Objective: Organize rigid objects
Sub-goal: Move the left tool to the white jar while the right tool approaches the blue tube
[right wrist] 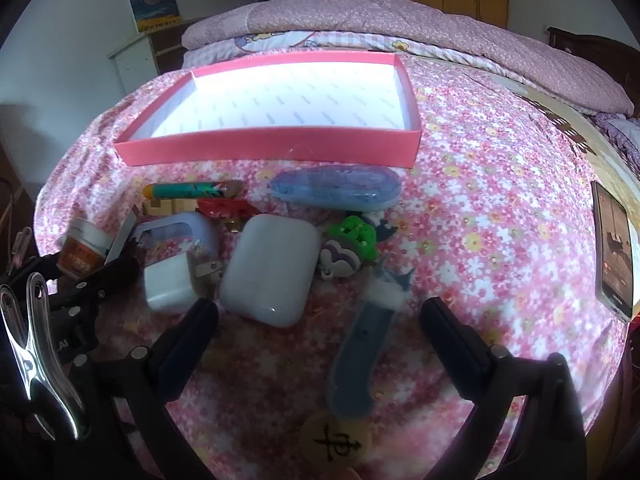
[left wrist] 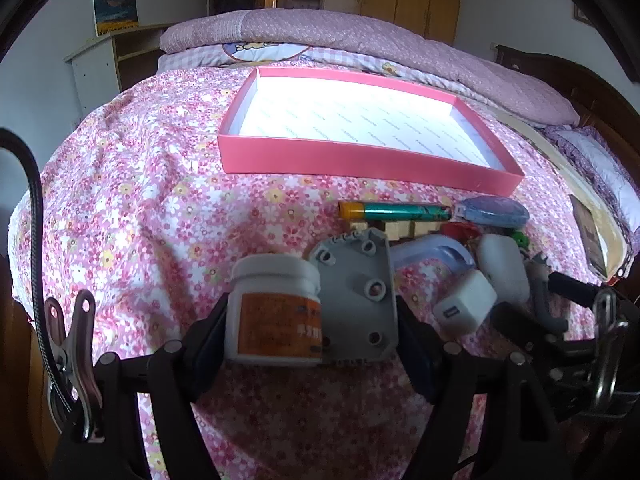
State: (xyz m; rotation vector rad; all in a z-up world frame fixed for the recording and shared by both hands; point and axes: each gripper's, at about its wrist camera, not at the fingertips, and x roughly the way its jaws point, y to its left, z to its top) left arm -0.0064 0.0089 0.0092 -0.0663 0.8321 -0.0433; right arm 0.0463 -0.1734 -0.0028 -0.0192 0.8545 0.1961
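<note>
A pink tray (left wrist: 360, 160) with a white floor lies on the floral bedspread; it also shows in the right wrist view (right wrist: 272, 146). My left gripper (left wrist: 310, 324) has its jaws around a white jar with an orange label (left wrist: 276, 308) and a grey plastic part (left wrist: 358, 296) side by side, touching both. My right gripper (right wrist: 320, 320) is open and empty, above a blue-grey figure (right wrist: 356, 360), with a white earbud case (right wrist: 268, 270) just ahead. A white charger (right wrist: 170, 284), a green tube (right wrist: 192, 190) and a blue tape dispenser (right wrist: 340, 188) lie in the pile.
A phone (right wrist: 614, 250) lies at the bed's right edge. A folded pink quilt (left wrist: 360, 36) lies behind the tray. A green and purple toy (right wrist: 352, 246), a lilac handle piece (right wrist: 180, 230) and a red item (right wrist: 224, 208) sit in the pile. A shelf (left wrist: 104, 68) stands left.
</note>
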